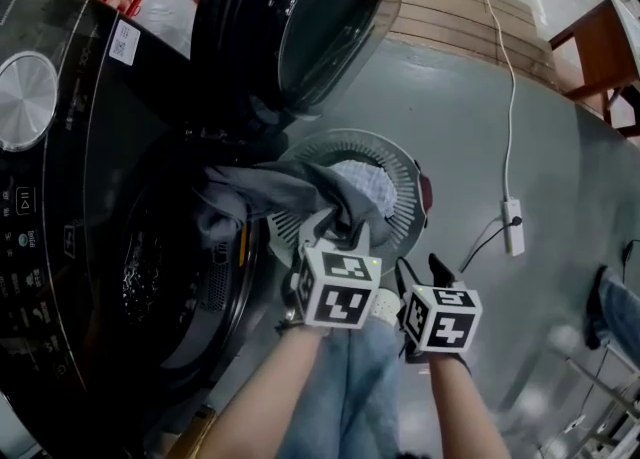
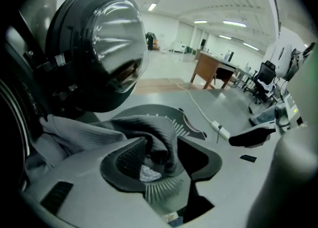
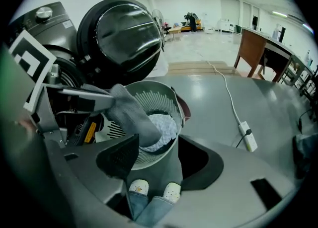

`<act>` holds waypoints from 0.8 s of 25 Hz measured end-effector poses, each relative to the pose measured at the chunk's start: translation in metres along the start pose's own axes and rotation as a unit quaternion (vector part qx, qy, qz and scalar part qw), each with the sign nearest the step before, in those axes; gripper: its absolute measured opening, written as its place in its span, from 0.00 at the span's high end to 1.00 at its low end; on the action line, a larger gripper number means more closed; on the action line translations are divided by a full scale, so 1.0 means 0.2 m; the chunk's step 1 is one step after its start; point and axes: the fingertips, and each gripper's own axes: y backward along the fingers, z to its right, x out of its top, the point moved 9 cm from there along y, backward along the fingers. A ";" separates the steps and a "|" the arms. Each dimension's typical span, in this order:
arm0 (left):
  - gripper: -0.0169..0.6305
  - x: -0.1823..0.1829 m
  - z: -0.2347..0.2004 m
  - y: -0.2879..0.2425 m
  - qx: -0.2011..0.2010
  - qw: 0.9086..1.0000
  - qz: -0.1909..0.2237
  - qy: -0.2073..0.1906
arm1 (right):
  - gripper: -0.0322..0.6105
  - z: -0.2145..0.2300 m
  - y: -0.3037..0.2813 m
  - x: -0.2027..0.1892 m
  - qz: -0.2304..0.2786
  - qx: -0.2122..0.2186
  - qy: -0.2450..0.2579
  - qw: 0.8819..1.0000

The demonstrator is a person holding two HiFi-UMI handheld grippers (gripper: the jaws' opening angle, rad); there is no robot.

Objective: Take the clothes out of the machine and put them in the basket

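Your left gripper [image 2: 159, 162] has its jaws apart, the grey ribbed garment [image 1: 280, 192] loose between them; your right gripper [image 3: 154, 157] is apart and empty. The garment's left tail could drag it off the round slatted grey basket [image 1: 400, 162].

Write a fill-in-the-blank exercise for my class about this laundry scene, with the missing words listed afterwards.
1. The door of the washing machine stands ____.
2. The grey garment stretches from the machine's drum into the ____.
3. The power strip lies on the ____.
4. The jaws of the right gripper stand apart and hold ____.

Missing words: open; basket; floor; nothing.
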 end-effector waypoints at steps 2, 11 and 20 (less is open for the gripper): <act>0.54 -0.05 -0.04 0.00 0.016 1.000 -0.019 0.012 | 0.57 -0.01 -0.01 0.00 -0.002 0.001 0.002 1.000; 0.41 -0.26 -0.42 0.13 0.123 0.991 -0.048 0.024 | 0.57 -0.14 -0.05 -0.02 -0.016 0.023 0.037 0.999; 0.24 -0.32 -0.82 0.39 0.250 0.967 -0.010 0.042 | 0.57 -0.30 -0.08 -0.04 -0.024 0.043 0.065 0.997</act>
